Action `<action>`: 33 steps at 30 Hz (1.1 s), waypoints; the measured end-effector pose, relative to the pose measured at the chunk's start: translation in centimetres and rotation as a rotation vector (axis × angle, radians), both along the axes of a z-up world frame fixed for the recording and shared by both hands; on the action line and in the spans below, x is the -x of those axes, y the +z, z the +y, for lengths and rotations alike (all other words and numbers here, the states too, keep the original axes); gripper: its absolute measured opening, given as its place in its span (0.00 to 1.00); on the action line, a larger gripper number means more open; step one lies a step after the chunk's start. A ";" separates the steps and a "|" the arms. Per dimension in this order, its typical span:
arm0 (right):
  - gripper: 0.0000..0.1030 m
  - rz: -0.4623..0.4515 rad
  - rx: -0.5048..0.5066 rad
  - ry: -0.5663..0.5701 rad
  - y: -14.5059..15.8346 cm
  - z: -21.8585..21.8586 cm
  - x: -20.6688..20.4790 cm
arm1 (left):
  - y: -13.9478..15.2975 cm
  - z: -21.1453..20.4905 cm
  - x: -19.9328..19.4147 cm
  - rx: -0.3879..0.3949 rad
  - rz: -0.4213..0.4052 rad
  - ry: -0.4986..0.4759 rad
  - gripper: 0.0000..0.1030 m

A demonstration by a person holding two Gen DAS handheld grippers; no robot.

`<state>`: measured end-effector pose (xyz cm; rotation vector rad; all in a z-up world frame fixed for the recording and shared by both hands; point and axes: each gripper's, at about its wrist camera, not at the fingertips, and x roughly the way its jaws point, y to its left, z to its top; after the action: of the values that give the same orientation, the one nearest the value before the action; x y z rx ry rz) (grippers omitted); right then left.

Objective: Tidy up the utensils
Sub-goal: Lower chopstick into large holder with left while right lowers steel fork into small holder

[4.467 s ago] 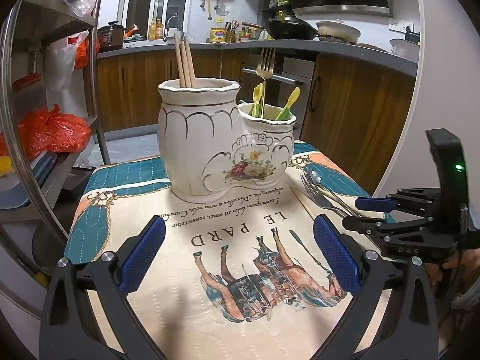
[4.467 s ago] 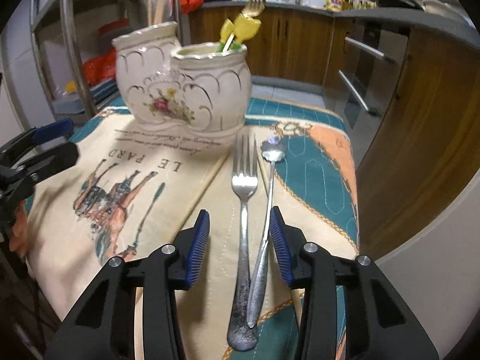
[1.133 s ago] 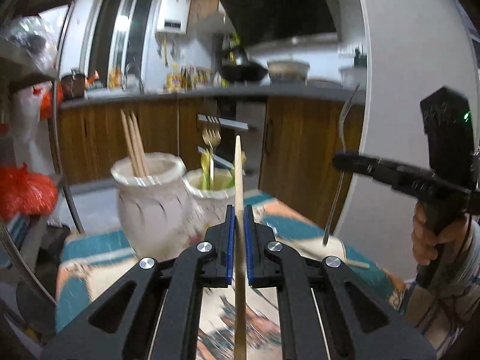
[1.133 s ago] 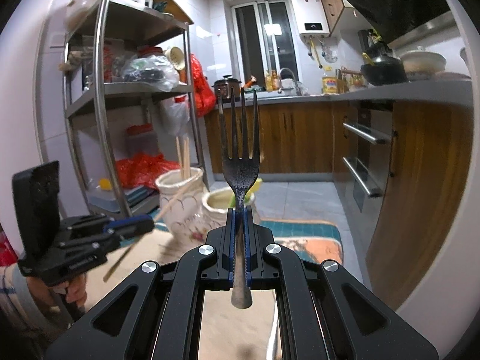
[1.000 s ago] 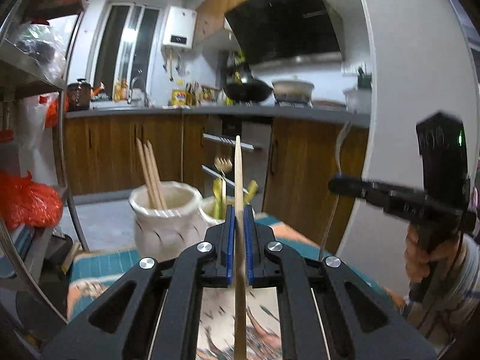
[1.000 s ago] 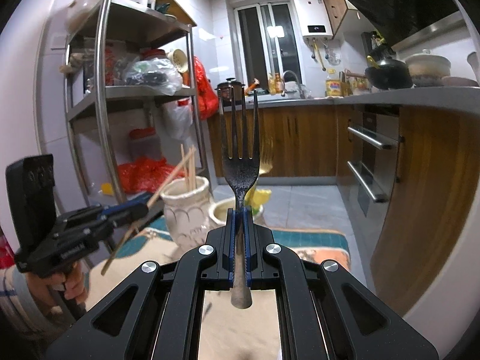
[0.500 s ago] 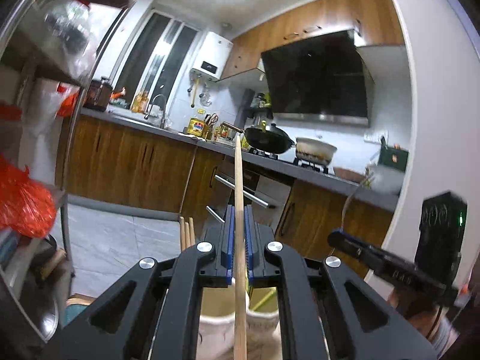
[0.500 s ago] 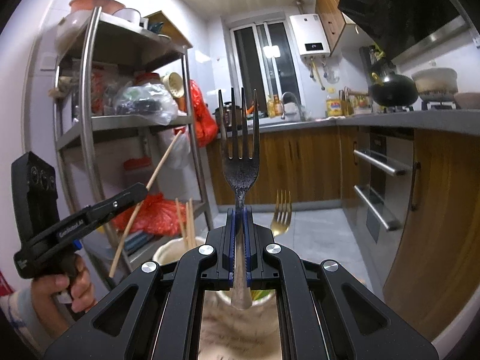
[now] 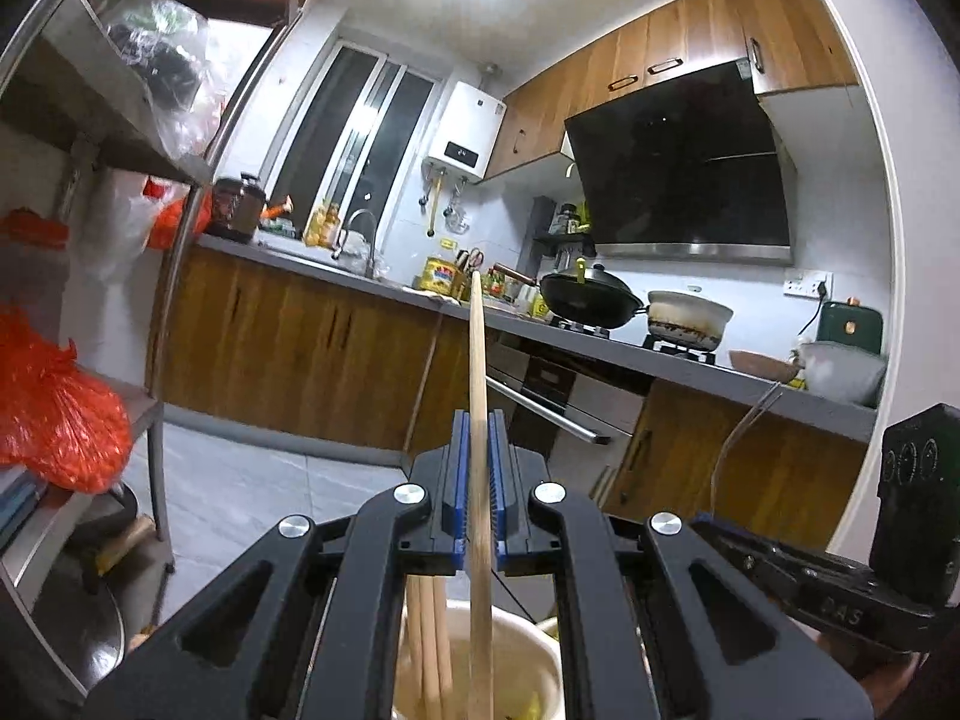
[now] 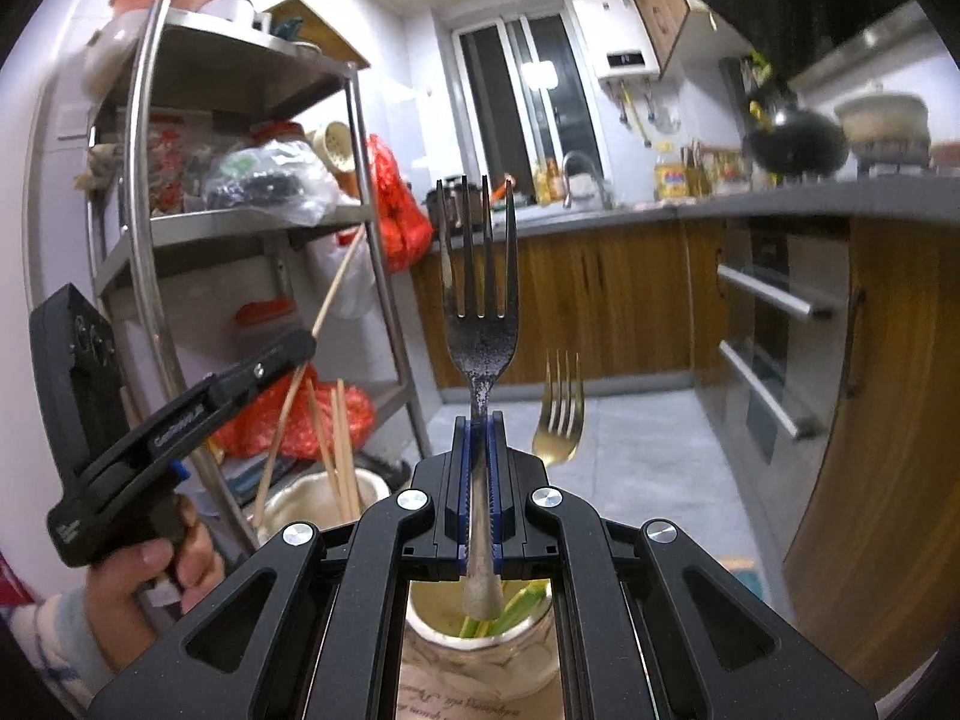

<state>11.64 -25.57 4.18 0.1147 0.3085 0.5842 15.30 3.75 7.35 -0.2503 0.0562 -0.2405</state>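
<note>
My left gripper is shut on a wooden chopstick held upright, its lower end inside the mouth of the taller white ceramic holder, where other chopsticks stand. My right gripper is shut on a steel fork, tines up, its handle end just above the smaller holder, which holds yellow-green utensils and a gold fork. The left gripper with its chopstick shows in the right wrist view, above the taller holder. The right gripper shows in the left wrist view.
A metal shelf rack with bags stands at the left. Wooden kitchen cabinets and an oven lie behind. A printed cloth shows under the holder.
Both grippers have come down closer over the holders. The chopstick's lower end now sits inside the taller holder, and the fork's handle is closer to the smaller one.
</note>
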 end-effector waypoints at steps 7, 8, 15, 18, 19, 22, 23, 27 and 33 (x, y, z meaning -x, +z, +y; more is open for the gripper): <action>0.06 0.071 0.053 0.043 -1.7 1.3 -0.9 | -1.1 -0.7 0.4 -0.081 -0.014 0.043 0.06; 0.06 0.078 0.063 0.050 -1.9 1.5 -1.0 | -1.2 -0.7 0.8 -0.094 -0.015 0.046 0.06; 0.06 0.120 0.129 0.071 -3.1 2.9 -1.0 | -2.8 0.0 3.9 -0.148 0.041 0.045 0.06; 0.06 0.129 0.155 0.079 -3.4 3.5 -0.9 | -3.4 0.0 3.9 -0.157 0.089 0.046 0.06; 0.06 0.131 0.160 0.080 -3.6 3.6 -0.8 | -3.5 0.0 3.8 -0.162 0.099 0.048 0.06; 0.06 0.140 0.178 0.083 -4.1 4.2 -0.8 | -3.7 0.1 3.7 -0.166 0.117 0.057 0.06; 0.06 0.142 0.180 0.082 -4.2 4.2 -0.9 | -3.7 0.2 3.6 -0.167 0.122 0.059 0.06; 0.06 0.159 0.179 0.077 -4.7 4.3 -1.2 | -3.9 -0.1 3.2 -0.184 0.147 0.063 0.06; 0.06 0.183 0.160 0.068 -5.2 4.1 -1.8 | -4.0 0.1 3.4 -0.182 0.141 0.063 0.06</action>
<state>13.48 -21.49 -1.06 0.0035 0.5366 0.6152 11.92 3.81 3.36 -0.0874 0.2081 -0.1531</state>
